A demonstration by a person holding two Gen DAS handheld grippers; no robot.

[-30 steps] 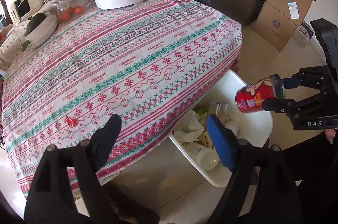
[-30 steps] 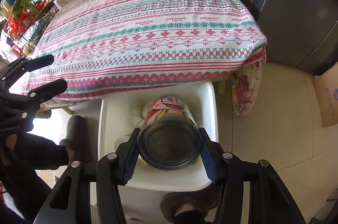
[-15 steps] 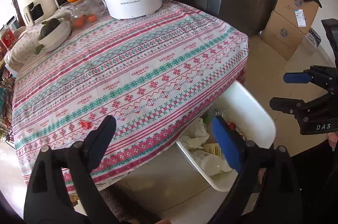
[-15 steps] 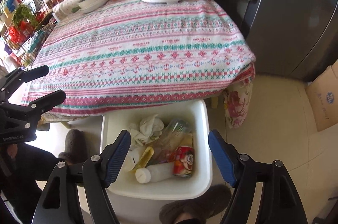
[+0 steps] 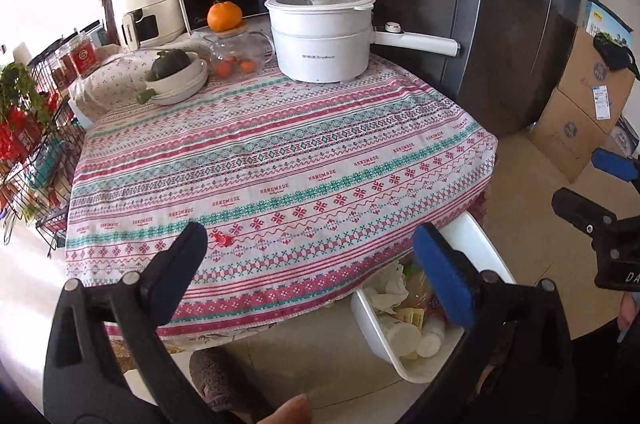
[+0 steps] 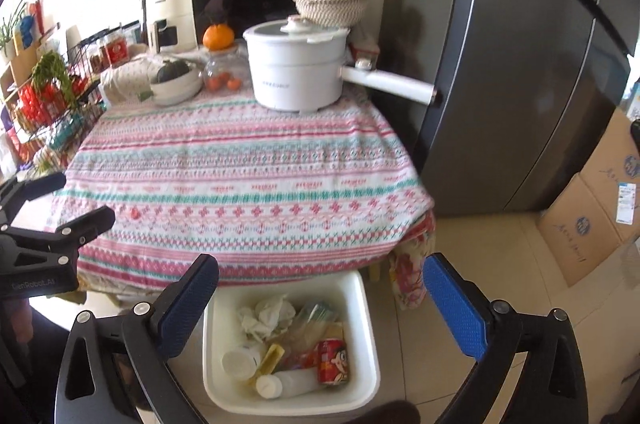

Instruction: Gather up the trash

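One red can dropped in white bin under tablecloth's near edge; red scrap left near that edge. Right gripper, left gripper just opened wide, both empty.

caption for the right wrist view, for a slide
Open right gripper above the white bin, red can lying among the trash inside.
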